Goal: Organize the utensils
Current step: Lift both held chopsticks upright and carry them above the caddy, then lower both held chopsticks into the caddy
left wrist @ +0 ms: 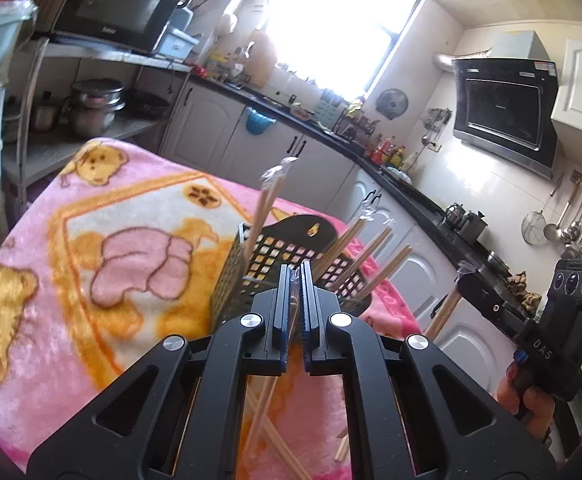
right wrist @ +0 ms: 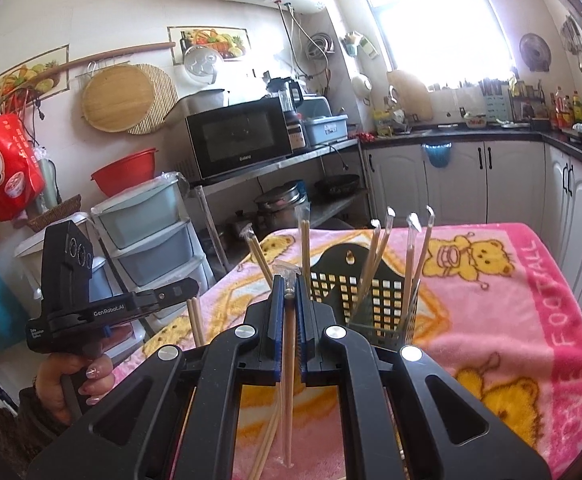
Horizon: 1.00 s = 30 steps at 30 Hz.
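Step in hand: transfer. Each hand-held gripper, left (left wrist: 296, 280) and right (right wrist: 289, 292), pinches wrapped chopsticks (right wrist: 289, 344) above the surface, just short of the black basket (right wrist: 379, 300) (several pairs already inside). Next: lower tips into basket.

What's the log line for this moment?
left gripper: shut on chopsticks | right gripper: shut on chopsticks | black basket: partly filled

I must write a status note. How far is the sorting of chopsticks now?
Done: several wrapped chopsticks stand in the black basket. In hand: the left hand-held gripper and right hand-held gripper each clamp a wrapped pair. Left: loose chopsticks lie on the pink blanket.
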Tool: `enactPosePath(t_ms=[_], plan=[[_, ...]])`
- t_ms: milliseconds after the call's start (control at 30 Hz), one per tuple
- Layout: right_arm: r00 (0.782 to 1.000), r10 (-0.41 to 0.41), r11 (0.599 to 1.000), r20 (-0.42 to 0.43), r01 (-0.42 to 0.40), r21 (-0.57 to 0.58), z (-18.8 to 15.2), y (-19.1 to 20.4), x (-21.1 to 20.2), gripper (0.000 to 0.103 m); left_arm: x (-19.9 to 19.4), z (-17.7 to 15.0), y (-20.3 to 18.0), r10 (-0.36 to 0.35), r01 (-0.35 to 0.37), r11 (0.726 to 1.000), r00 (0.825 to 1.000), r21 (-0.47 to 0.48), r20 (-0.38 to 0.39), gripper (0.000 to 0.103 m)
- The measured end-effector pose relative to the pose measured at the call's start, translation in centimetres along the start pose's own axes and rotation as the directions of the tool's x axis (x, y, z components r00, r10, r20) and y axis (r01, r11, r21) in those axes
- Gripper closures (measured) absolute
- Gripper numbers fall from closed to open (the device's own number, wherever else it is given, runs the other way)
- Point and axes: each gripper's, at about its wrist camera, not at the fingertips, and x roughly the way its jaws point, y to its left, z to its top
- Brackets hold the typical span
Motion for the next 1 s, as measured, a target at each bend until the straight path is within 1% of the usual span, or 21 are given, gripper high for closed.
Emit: enactPosePath(t_ms=[267,533,733,1000], plan=[[0.999,-0.015,1.0,0.038,0.015,-0.017,1.1,0.2,-0.8,0.097,0.2,1.2,-2.3,-0.037,0.036,0.997,0.999,0.063,0.012,0.101],[0.997,-0.029,0.999,0.078,0.031,-0.025,1.9,0.2,-1.4,0.097,0.6,2.4,-5.0,-0.081,0.077,0.989,0.996,0.129,0.027,0.101],[0.994,-0.033,0.999,0.101,0.036,-0.028,2.7,0.0,-1.6,0.097,0.9,3.5,-6.7,-0.102,0.094,0.981,0.994,0.169,0.044,0.101],[0.987,-0.039,0.999,0.153,0.044,-0.031,4.4,-0.2,-2.1,0.097,1.5,5.3,-8.3,-0.121,0.103,0.974,0.99,0.204,0.077,0.101]])
